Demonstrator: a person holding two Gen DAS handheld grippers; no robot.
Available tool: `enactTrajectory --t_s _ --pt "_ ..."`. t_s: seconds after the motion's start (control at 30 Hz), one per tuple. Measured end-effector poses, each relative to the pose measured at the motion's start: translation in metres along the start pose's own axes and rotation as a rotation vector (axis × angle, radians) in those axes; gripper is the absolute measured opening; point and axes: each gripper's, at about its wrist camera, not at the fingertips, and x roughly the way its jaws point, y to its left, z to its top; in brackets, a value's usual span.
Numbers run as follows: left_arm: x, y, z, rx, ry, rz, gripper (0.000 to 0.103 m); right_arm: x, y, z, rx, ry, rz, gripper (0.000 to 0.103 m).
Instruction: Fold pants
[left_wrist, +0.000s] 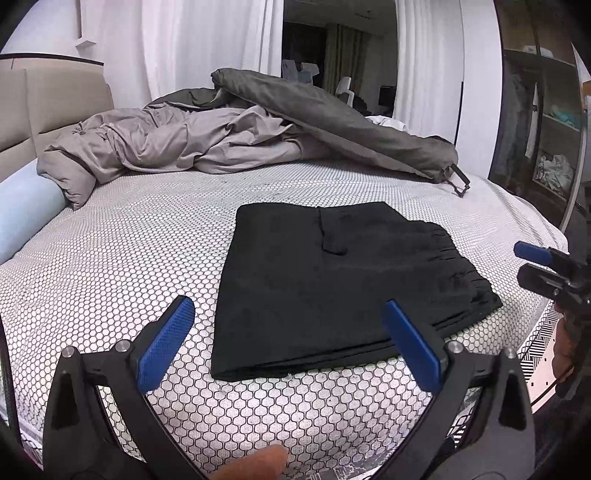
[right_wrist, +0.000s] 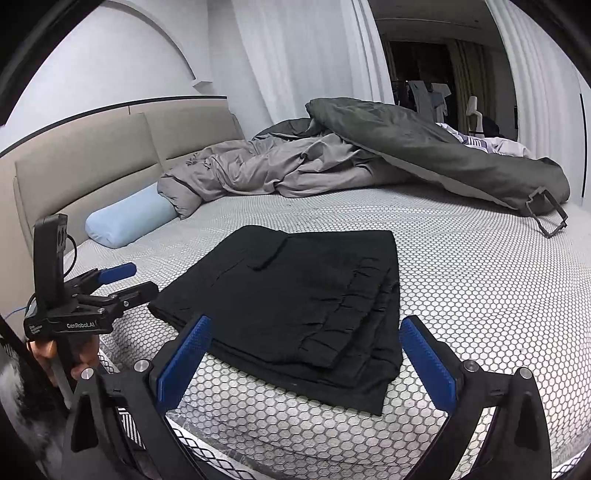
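The black pants (left_wrist: 332, 284) lie folded into a flat rectangle on the bed's honeycomb-patterned sheet (left_wrist: 129, 251), waistband to the right. They show in the right wrist view (right_wrist: 295, 306) too, with the gathered waistband near the front. My left gripper (left_wrist: 291, 325) is open and empty, held above the bed in front of the pants' near edge. My right gripper (right_wrist: 306, 343) is open and empty, just in front of the waistband end. Each gripper shows in the other's view: the right one (left_wrist: 532, 262) at the right edge, the left one (right_wrist: 129, 280) at the left.
A crumpled grey duvet (left_wrist: 184, 147) and a dark green cover (left_wrist: 332, 122) are heaped at the back of the bed. A light blue bolster (left_wrist: 26, 218) lies by the beige headboard (right_wrist: 92, 166). White curtains hang behind. A wardrobe (left_wrist: 535, 129) stands at the right.
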Motion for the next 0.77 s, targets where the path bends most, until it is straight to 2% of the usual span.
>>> enactTrajectory --t_s 0.3,0.77 --pt "-0.004 -0.002 -0.002 0.027 -0.011 -0.005 0.102 -0.007 -0.002 0.0 -0.003 -0.03 -0.001 0.103" --pt "-0.007 0.007 0.0 0.017 -0.022 0.001 0.102 -0.011 -0.003 -0.001 -0.024 -0.018 0.0 0.103"
